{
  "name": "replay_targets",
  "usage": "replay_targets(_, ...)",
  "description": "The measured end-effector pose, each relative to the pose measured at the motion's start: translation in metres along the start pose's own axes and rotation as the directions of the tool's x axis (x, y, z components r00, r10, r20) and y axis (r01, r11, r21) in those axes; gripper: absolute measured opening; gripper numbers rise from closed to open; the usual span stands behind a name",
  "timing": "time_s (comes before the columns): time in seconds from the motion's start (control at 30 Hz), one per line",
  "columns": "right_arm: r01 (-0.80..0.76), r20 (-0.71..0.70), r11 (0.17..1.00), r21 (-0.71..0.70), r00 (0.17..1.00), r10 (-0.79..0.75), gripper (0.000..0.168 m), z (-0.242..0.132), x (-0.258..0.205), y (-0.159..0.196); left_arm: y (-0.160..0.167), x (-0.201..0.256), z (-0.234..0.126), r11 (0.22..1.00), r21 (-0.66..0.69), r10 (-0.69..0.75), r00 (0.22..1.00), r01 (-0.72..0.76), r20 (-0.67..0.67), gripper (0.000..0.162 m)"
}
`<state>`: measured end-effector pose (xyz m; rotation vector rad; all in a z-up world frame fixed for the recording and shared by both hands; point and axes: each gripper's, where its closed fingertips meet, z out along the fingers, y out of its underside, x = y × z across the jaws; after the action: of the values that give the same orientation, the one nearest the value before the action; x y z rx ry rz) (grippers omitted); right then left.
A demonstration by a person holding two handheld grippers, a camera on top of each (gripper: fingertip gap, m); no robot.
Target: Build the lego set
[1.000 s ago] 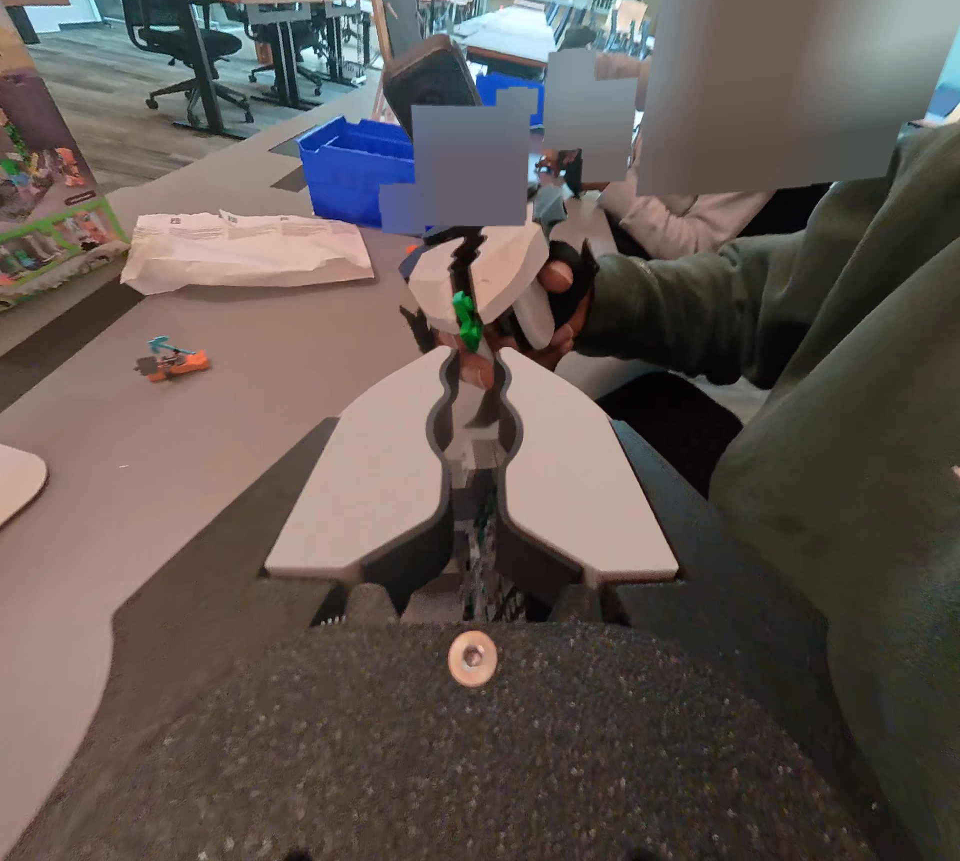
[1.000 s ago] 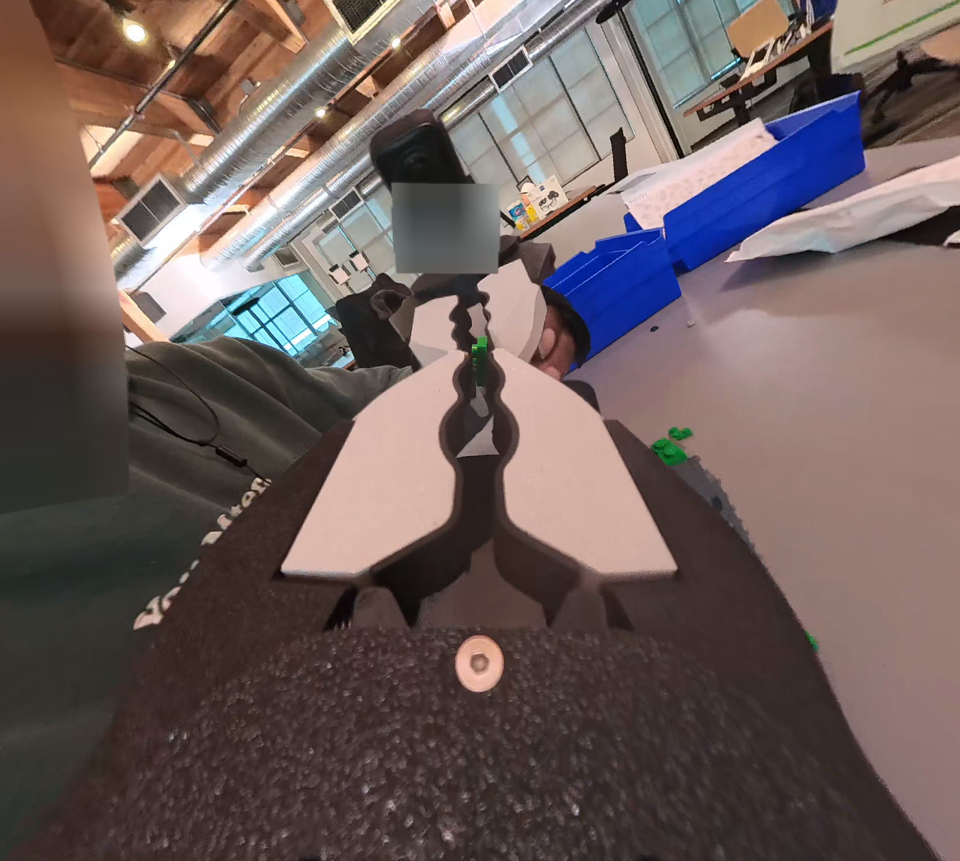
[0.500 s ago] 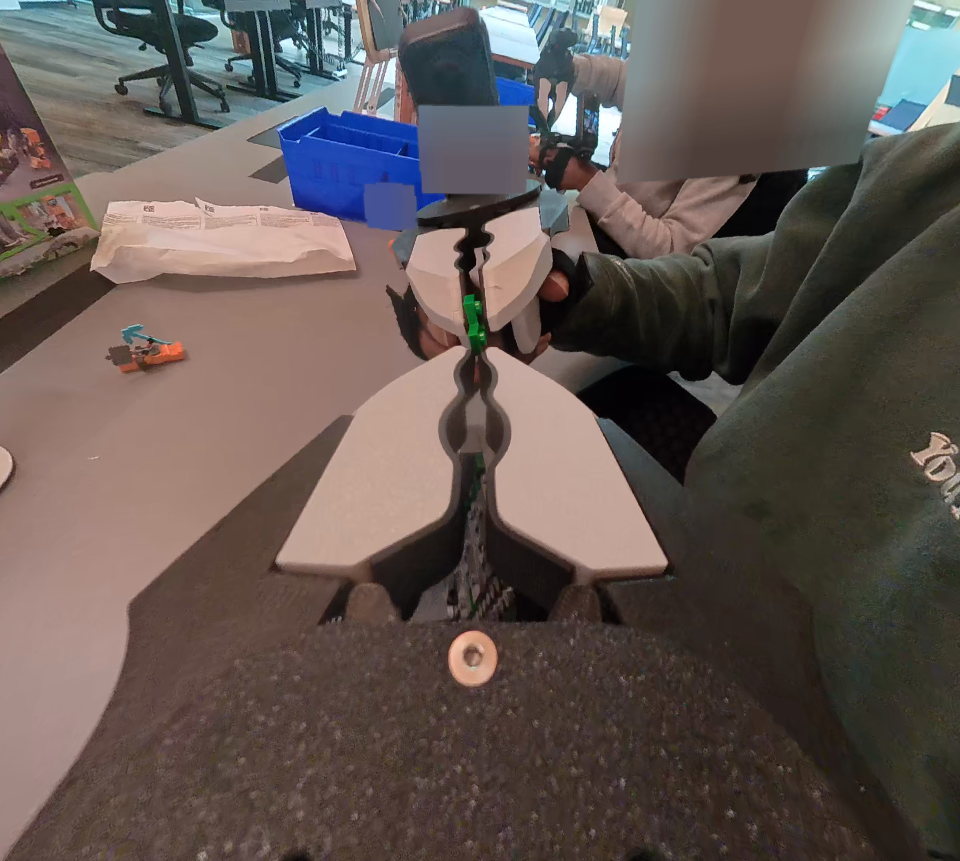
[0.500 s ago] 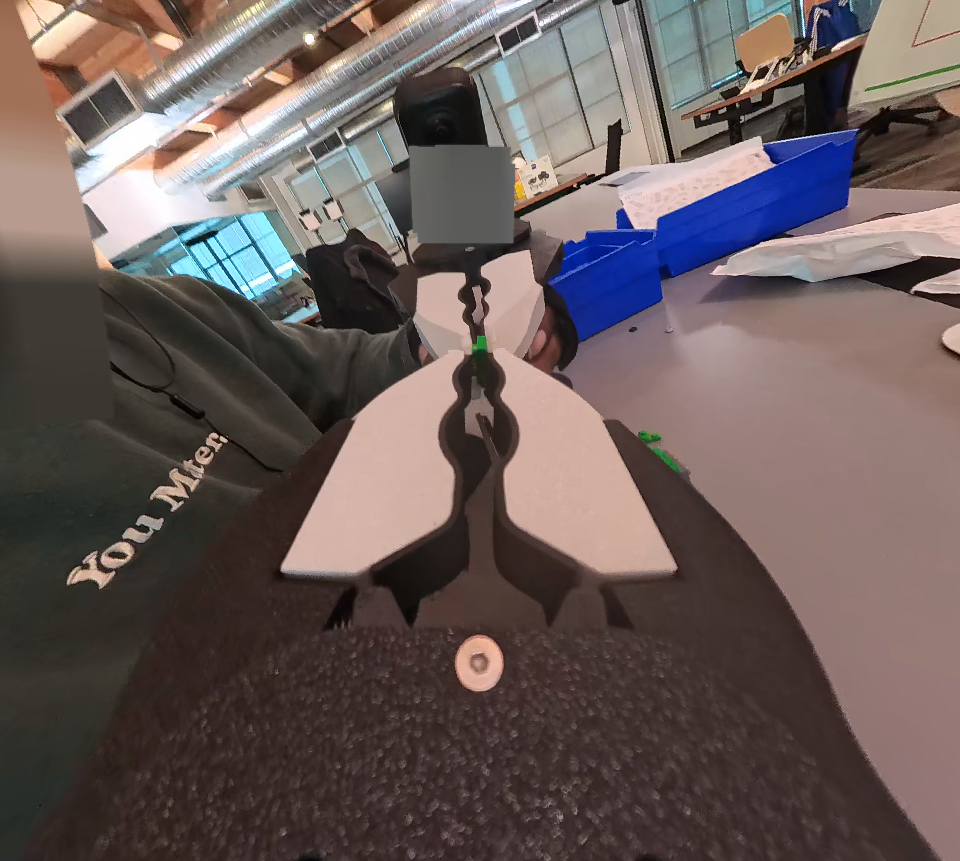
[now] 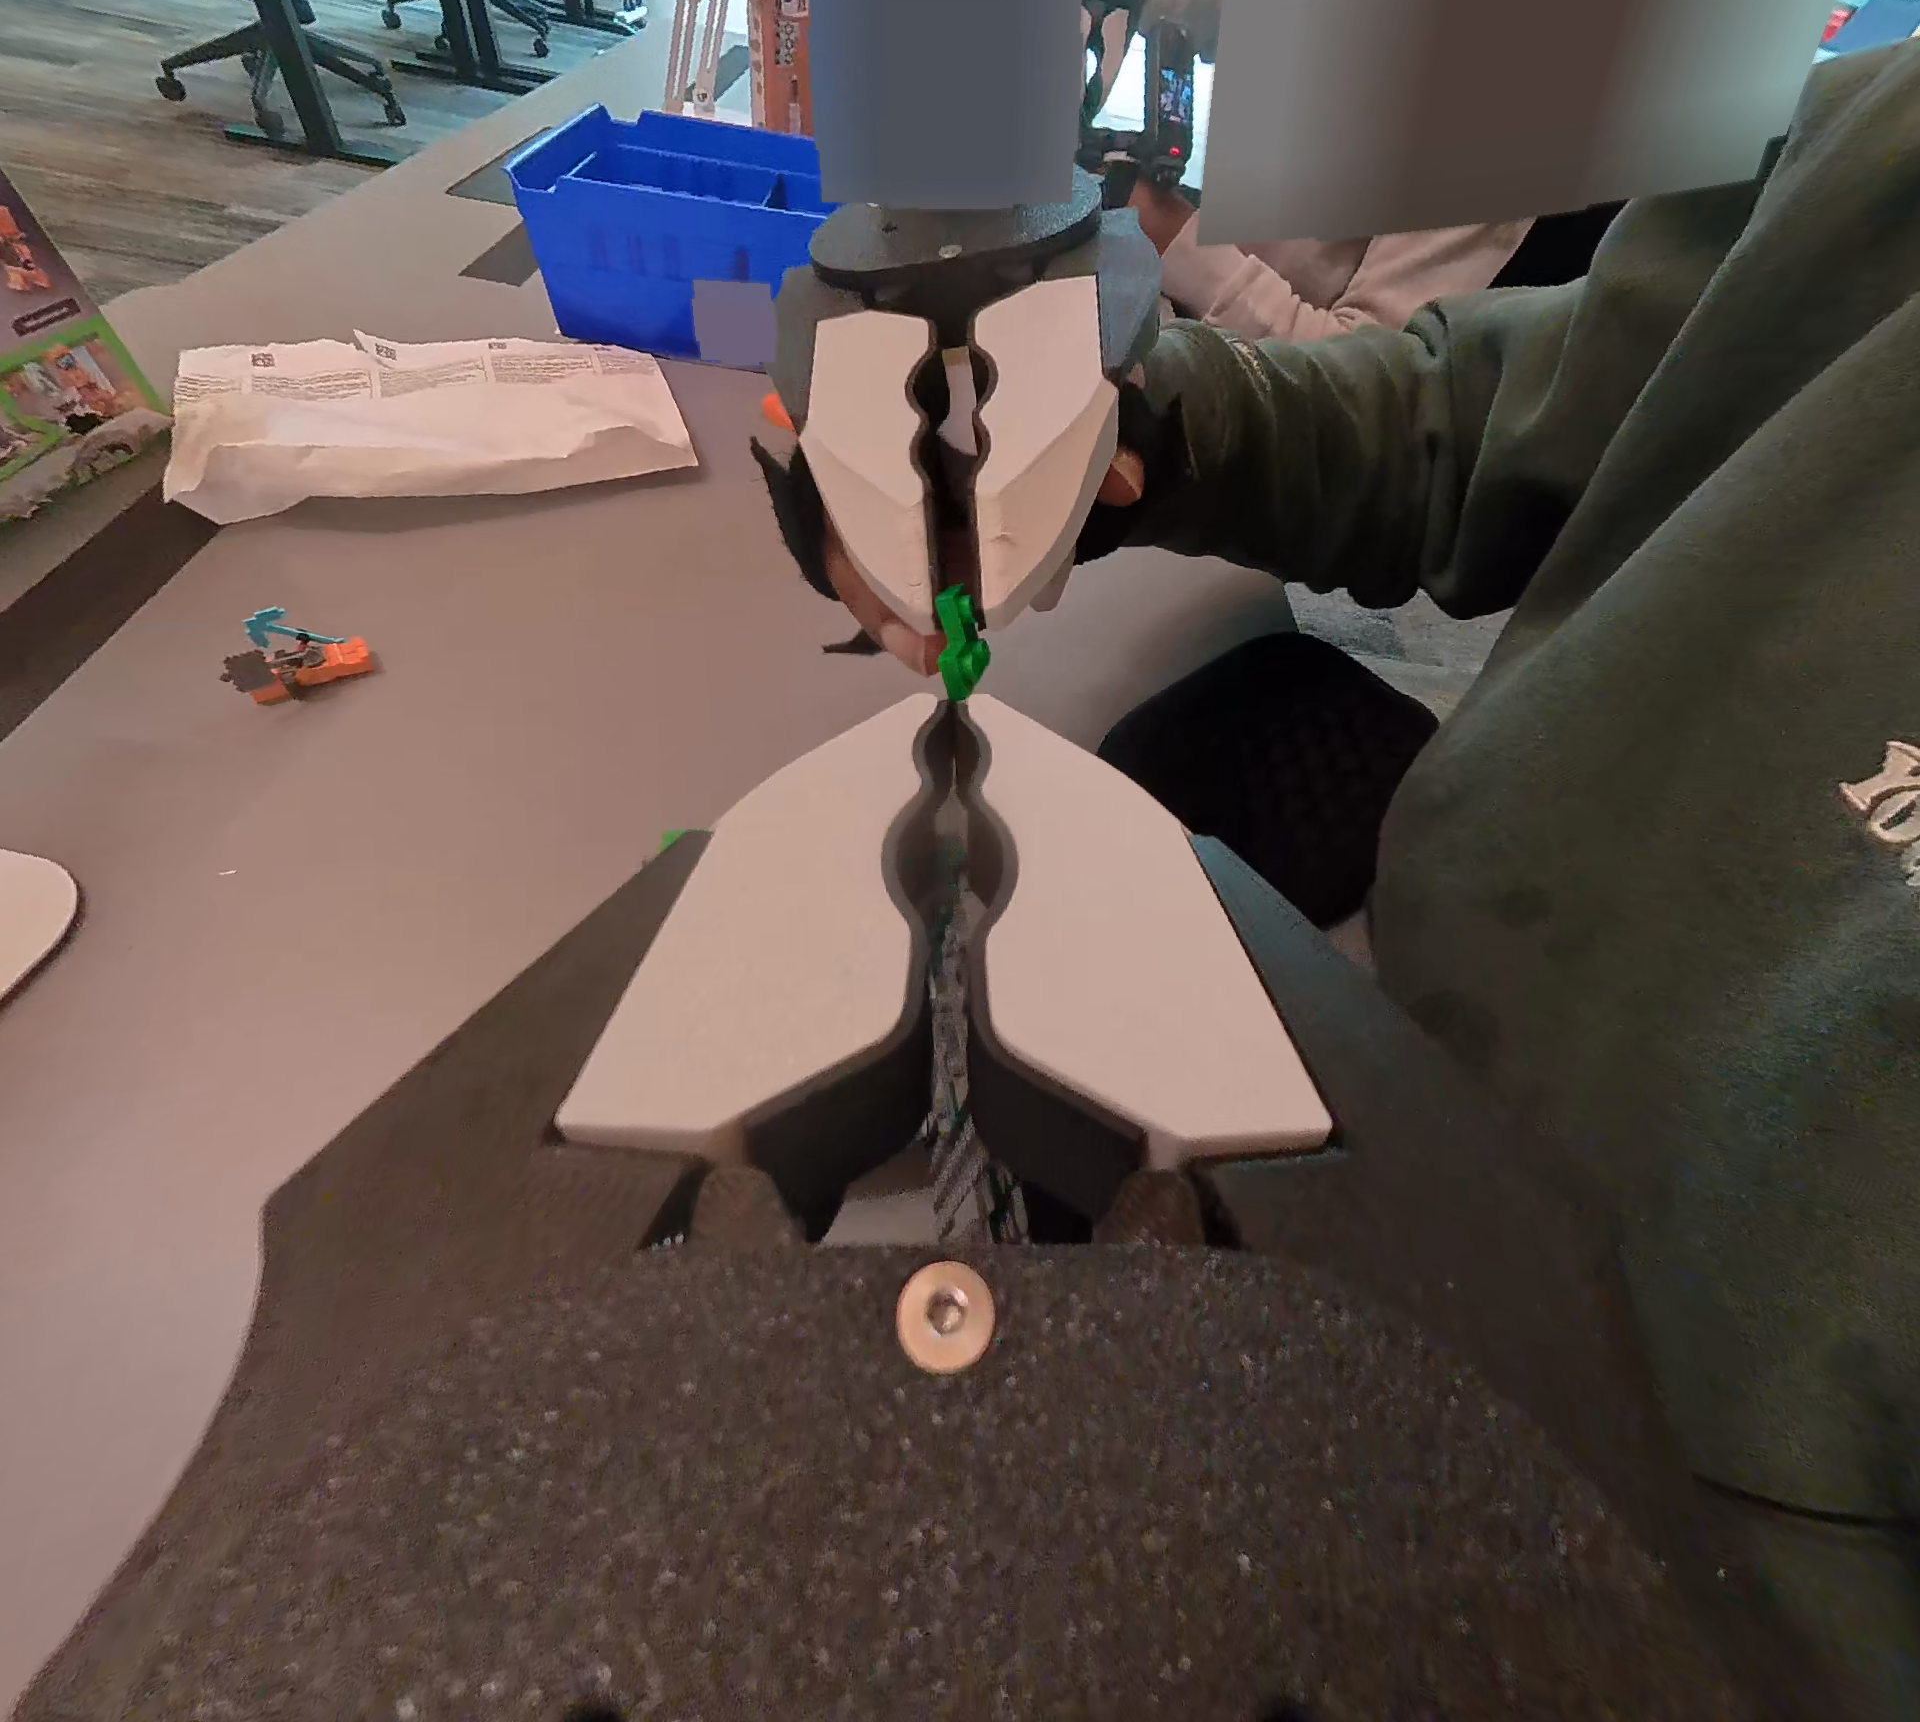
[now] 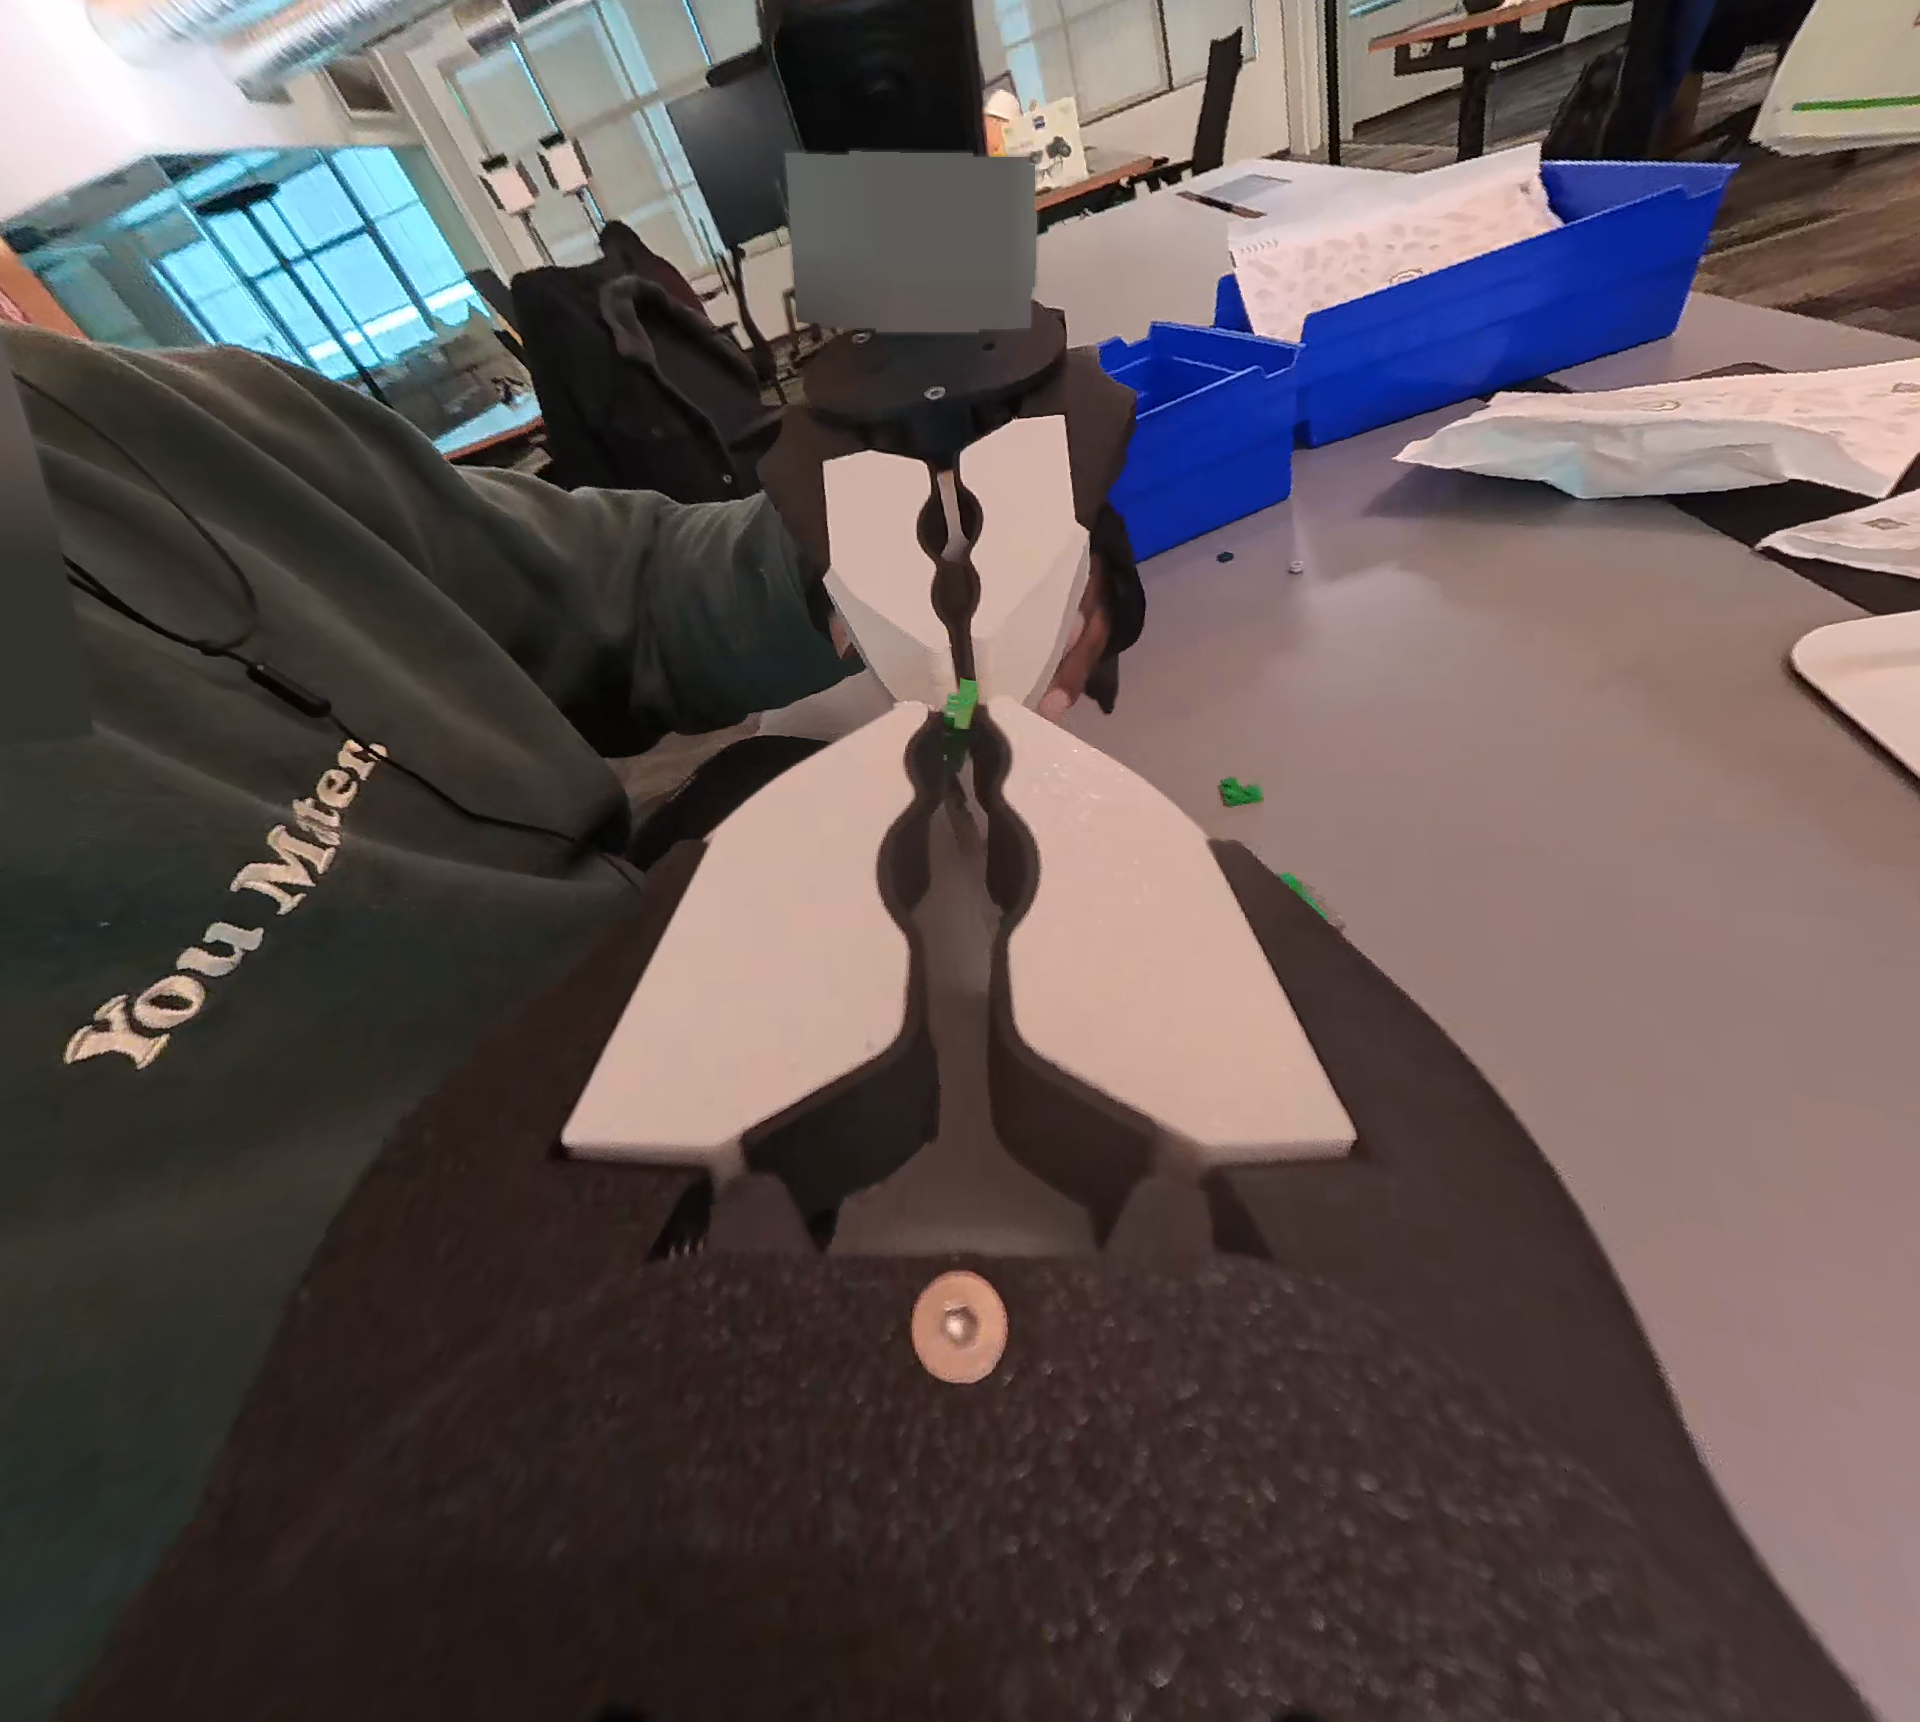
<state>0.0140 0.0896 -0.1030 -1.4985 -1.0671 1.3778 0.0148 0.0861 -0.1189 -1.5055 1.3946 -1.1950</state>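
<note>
left gripper (image 5: pixel 948 711): pinched together, grip on green piece (image 5: pixel 959 642) unclear | right gripper (image 6: pixel 956 716): clamped on green piece | held tip-to-tip over table (image 5: pixel 499 799) so I can join parts midair

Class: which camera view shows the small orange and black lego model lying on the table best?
The left wrist view: the orange and black lego model lies in plain sight on the grey table, left of the left gripper. The right wrist view does not show it at all.
</note>
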Motion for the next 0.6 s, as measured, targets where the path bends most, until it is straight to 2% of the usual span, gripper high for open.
replay_targets(0.27,0.003,-0.001,0.996,0.089,1.0,-0.003,0.004,0.002,-0.002,-0.005,-0.006,0.001,-0.004,0.996,0.085,-0.029,0.999,0.031,-0.024,0.0)
replay_targets(0.4,0.014,0.004,0.988,0.156,1.0,-0.014,0.004,0.0,-0.002,-0.012,-0.015,0.003,-0.006,0.986,0.161,-0.045,0.998,0.052,-0.049,0.008)
replay_targets(0.6,0.031,0.01,0.979,0.2,0.999,-0.033,0.004,-0.001,-0.005,-0.015,-0.023,0.0,-0.008,0.972,0.225,-0.057,0.998,0.064,-0.035,0.008)
